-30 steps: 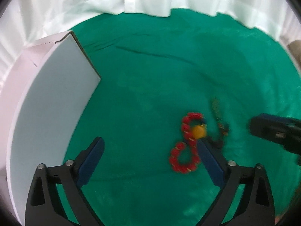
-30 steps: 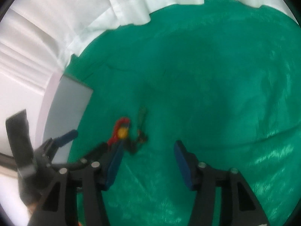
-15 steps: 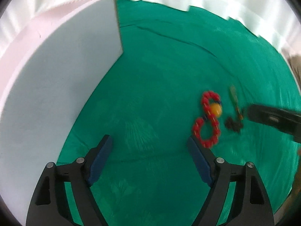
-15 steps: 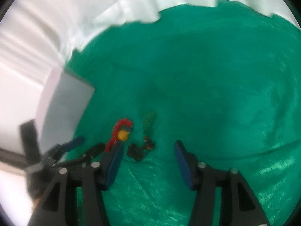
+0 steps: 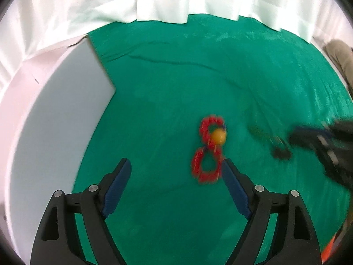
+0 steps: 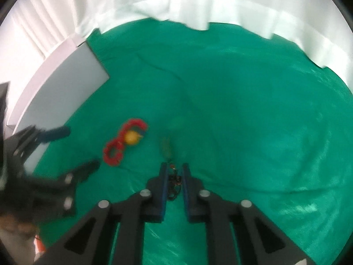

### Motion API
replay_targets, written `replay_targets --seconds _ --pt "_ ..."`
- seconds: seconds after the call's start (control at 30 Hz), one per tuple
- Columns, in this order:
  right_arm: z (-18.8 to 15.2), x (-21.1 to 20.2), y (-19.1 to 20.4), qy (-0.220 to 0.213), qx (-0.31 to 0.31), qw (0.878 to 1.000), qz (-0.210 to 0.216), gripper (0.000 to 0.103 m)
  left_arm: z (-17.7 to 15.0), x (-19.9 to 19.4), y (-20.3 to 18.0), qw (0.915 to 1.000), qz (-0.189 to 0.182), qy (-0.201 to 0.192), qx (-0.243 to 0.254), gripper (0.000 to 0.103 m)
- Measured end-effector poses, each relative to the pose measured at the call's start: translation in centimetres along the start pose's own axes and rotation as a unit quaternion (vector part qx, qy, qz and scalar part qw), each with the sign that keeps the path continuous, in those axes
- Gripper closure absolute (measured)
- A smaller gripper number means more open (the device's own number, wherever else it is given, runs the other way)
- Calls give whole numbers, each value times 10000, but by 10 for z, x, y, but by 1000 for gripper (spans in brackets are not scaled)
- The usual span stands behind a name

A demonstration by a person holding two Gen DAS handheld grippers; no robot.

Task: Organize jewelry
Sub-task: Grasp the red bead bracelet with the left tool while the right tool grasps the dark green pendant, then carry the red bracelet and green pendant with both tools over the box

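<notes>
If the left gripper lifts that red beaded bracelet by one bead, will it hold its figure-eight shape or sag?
The red beaded bracelet probably sags: it lies twisted into a figure-eight on the green cloth, which suggests a flexible string. The yellow bead would likely swing. It looks light, so the open left gripper may drag it rather than pin it.

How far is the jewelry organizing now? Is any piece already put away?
Nothing looks put away yet. The red bead bracelet with its yellow bead still lies on the green cloth. The right gripper is nearly closed around the dark jewelry piece. The left gripper is open and empty. Both pieces remain.
</notes>
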State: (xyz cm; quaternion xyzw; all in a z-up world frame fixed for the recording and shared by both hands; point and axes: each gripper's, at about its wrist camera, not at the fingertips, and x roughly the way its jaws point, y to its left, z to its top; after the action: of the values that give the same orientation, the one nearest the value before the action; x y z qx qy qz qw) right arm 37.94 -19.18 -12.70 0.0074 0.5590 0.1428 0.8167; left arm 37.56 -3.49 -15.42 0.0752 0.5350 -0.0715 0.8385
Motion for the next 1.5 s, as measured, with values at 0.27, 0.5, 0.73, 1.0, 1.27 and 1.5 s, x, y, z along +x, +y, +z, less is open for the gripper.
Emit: replay_targets --seconds 0.27,0.5,0.73,1.0,1.27,1.5 --pt "-19 -23 -39 -100 520 9979 367 91 29 25 -29 9992 -209 330 58 77" --pt "-17 -46 -39 -382 773 9927 839 91 30 -13 4 9934 -839 193 -754 78" --pt "-11 -80 -22 -617 695 9884 1198 91 13 -79 29 9846 -1295 -188 -1162 102" --pt "-8 -104 10 -746 346 9888 1242 91 -19 -120 48 9868 -1061 -461 -1131 102" --pt "-15 -101 9 -681 326 9896 1223 91 0 -61 14 9924 -1138 -9 -469 67" --pt "-23 -97 -8 -670 457 9885 1278 91 33 19 5 9833 -970 640 -1397 70"
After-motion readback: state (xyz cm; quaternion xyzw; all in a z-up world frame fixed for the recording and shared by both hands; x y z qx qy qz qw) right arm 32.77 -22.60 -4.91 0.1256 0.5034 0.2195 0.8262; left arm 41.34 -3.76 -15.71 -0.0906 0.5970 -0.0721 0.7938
